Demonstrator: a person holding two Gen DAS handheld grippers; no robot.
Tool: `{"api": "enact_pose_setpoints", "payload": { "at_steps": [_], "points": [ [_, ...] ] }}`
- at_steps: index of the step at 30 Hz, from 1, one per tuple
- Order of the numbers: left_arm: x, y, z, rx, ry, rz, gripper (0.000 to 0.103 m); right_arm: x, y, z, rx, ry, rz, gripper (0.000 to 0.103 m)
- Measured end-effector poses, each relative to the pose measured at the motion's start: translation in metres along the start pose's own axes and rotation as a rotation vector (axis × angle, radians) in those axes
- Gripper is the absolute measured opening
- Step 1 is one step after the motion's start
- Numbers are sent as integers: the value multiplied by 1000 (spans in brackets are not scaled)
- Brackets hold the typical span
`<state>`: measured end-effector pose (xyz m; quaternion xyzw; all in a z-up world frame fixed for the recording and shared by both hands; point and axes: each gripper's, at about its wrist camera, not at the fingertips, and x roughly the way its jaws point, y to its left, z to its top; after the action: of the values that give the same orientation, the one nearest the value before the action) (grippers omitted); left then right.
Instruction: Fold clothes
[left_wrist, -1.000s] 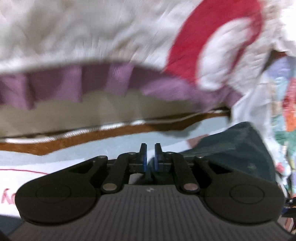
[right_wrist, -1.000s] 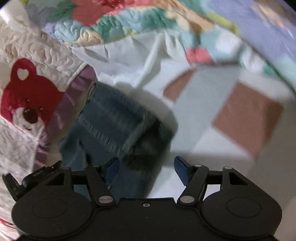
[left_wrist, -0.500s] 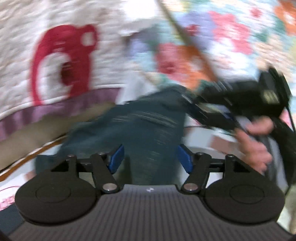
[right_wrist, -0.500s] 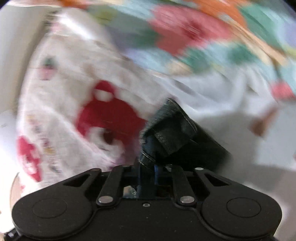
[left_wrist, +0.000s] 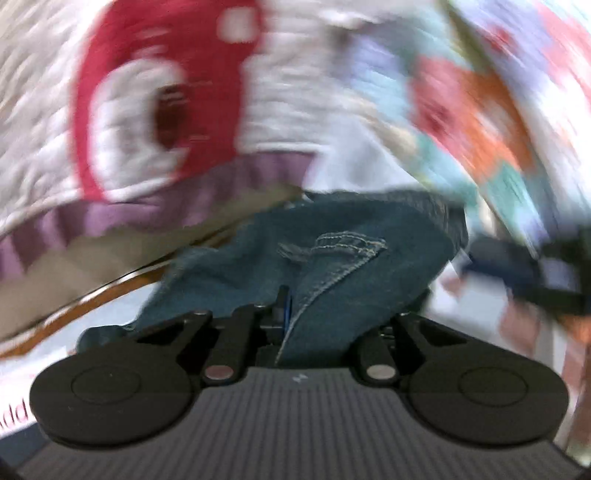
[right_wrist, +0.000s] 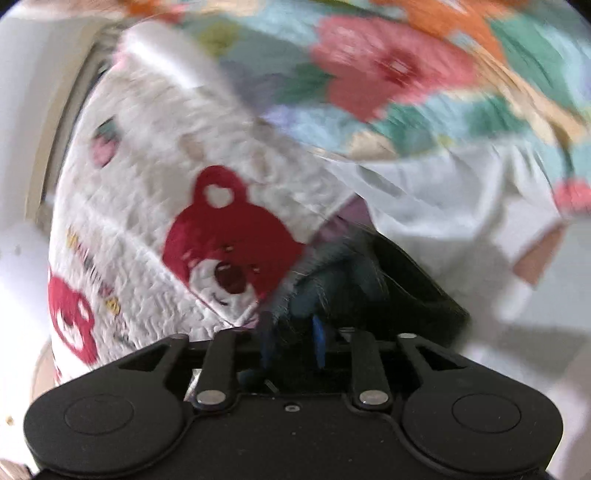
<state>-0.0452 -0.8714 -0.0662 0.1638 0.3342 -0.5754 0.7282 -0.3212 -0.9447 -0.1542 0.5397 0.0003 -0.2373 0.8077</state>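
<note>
A pair of dark blue jeans (left_wrist: 332, 254) is bunched up in front of both grippers. My left gripper (left_wrist: 295, 314) is shut on a fold of the denim; the cloth drapes over its right finger and hides it. My right gripper (right_wrist: 291, 343) is closed on the dark jeans (right_wrist: 343, 280), with its blue pads still a little apart around the bunched cloth. The right gripper's black body (left_wrist: 528, 273) shows blurred at the right of the left wrist view. Both views are motion-blurred.
A white quilt with red bear prints (right_wrist: 221, 251) and a purple frilled edge (left_wrist: 110, 218) lies to the left. A floral quilt (right_wrist: 388, 66) lies behind, with a white sheet (right_wrist: 443, 199) under it. A brown wooden edge (left_wrist: 92, 302) shows at lower left.
My left gripper went from open to shut on the jeans. My right gripper keeps its hold on them. Both views have swung, and the jeans now sit closer to both cameras.
</note>
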Motion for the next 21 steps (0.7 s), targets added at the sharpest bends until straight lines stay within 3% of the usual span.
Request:
{"api": "enact_pose_setpoints", "payload": {
  "at_steps": [1, 3, 5, 9, 13, 14, 15, 16, 21],
  "points": [
    [1, 14, 5, -61, 1, 0, 10, 0, -5, 0, 10, 2, -76, 63],
    [0, 37, 7, -167, -3, -27, 10, 3, -13, 0, 3, 20, -217, 63],
    [-6, 47, 6, -188, -17, -35, 10, 8, -20, -2, -12, 42, -274, 63],
    [-8, 48, 3, -132, -32, -27, 10, 31, -32, -11, 6, 100, -288, 64],
    [-7, 55, 3, -153, -34, -64, 10, 58, -24, -19, -125, 77, -304, 66],
    [-8, 55, 4, -146, -37, -67, 9, 62, -22, -20, -166, 56, -290, 59],
    [-9, 55, 5, -140, -40, -69, 8, 65, -20, -21, -210, 30, -269, 41],
    [-12, 55, 7, -133, -45, -72, 8, 60, -14, -19, -232, 0, -243, 14],
    [-46, 42, 27, -105, -116, -152, 7, -12, 44, -1, -303, -178, -118, 13]
  ]
}}
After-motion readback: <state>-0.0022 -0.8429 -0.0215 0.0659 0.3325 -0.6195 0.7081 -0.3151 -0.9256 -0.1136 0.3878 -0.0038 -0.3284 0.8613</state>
